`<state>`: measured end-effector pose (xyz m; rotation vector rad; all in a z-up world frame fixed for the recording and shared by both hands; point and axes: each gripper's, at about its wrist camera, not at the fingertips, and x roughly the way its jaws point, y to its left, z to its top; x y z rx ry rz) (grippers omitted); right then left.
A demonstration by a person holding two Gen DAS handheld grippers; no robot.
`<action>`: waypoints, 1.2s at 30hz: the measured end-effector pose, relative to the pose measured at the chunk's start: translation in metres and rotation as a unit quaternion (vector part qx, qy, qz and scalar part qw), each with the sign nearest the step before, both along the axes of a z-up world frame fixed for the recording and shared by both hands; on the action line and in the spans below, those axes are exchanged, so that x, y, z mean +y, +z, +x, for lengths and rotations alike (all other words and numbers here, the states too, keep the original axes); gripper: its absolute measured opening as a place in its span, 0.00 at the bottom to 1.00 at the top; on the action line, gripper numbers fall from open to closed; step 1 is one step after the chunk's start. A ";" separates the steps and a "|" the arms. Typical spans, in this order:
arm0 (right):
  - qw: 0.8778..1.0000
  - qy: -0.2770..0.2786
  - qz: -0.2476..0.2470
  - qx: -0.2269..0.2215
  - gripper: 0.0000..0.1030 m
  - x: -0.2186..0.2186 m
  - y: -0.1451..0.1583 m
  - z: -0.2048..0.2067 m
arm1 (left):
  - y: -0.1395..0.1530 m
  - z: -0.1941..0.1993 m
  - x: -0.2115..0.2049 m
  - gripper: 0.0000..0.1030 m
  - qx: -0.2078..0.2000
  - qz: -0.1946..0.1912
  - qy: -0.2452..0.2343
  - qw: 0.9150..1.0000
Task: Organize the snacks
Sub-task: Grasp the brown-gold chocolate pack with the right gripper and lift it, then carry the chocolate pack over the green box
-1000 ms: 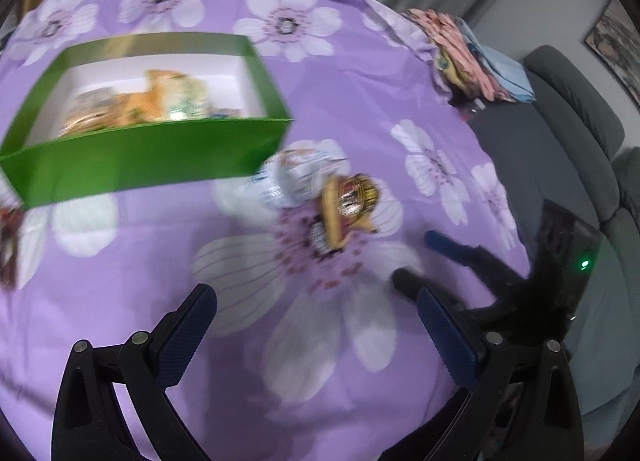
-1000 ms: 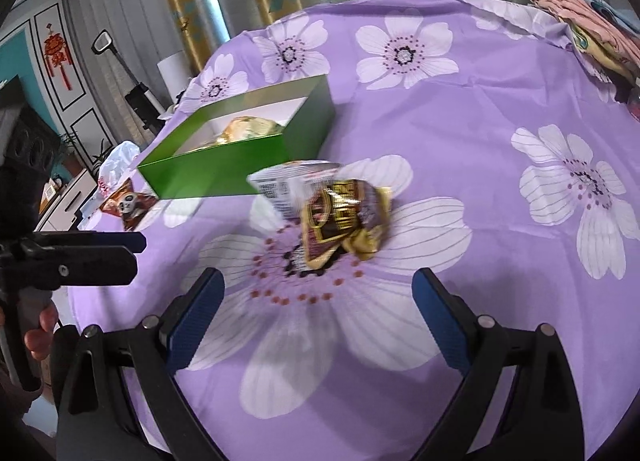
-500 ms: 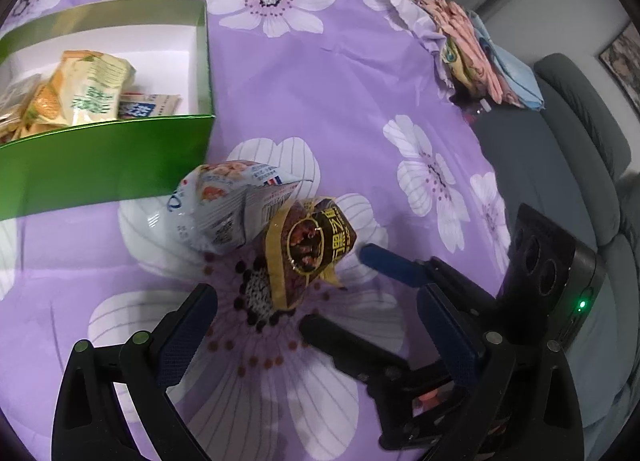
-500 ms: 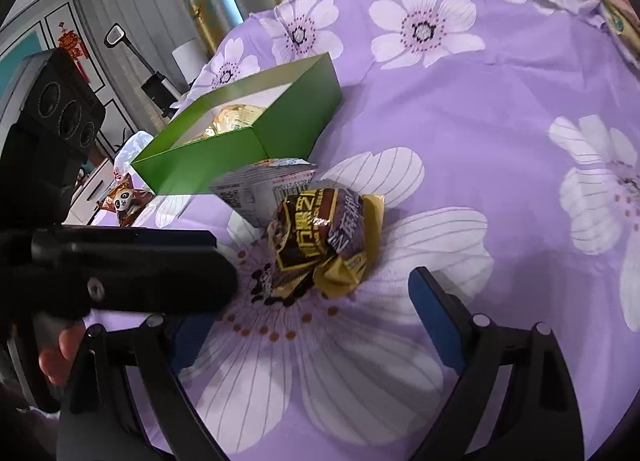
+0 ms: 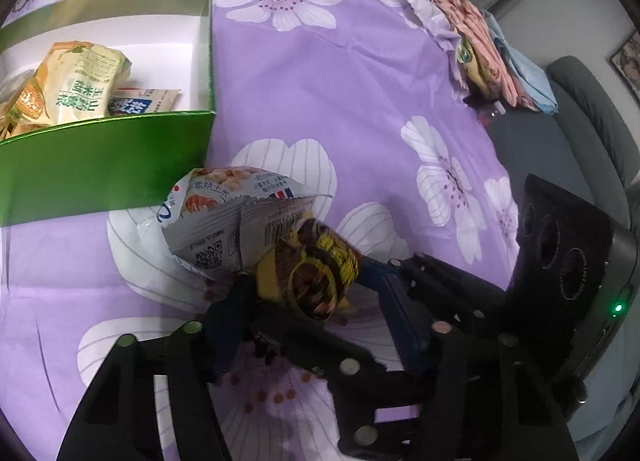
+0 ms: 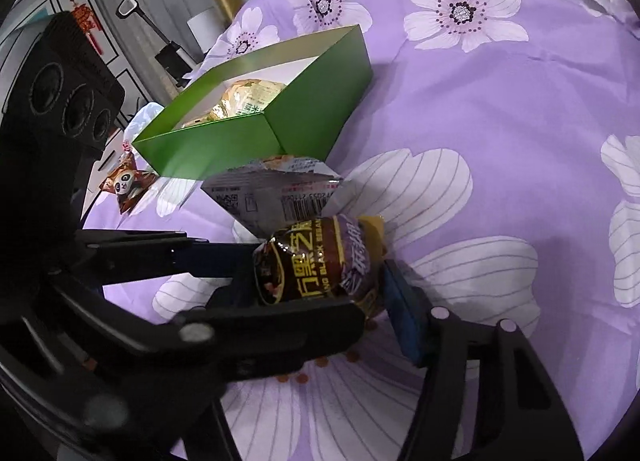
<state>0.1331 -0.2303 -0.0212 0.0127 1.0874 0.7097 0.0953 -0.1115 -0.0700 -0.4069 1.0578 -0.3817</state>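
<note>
Your left gripper (image 5: pixel 316 297) and right gripper (image 6: pixel 320 281) have both just closed their jaws onto the same dark snack packet (image 6: pixel 316 261), apparently pinching it, beside the silver packet (image 5: pixel 232 221) near the green box (image 5: pixel 104 165).

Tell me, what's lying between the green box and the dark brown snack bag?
A white snack packet lies between the green box and the dark brown snack bag; both wrist views show it.

Snack packets (image 5: pixel 248 229) lie before the box (image 5: pixel 104 165).
</note>
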 end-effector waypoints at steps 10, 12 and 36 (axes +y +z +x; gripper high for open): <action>0.999 0.035 0.019 0.007 0.48 0.044 0.004 -0.011 | 0.006 -0.017 0.048 0.54 -0.005 0.004 0.031 0.999; 0.999 0.048 0.019 0.003 0.48 0.058 0.006 -0.014 | 0.008 -0.022 0.061 0.54 -0.005 0.004 0.043 0.999; 0.990 0.057 0.012 -0.126 0.45 0.085 0.100 -0.072 | 0.093 -0.088 0.076 0.53 -0.116 0.048 0.012 0.992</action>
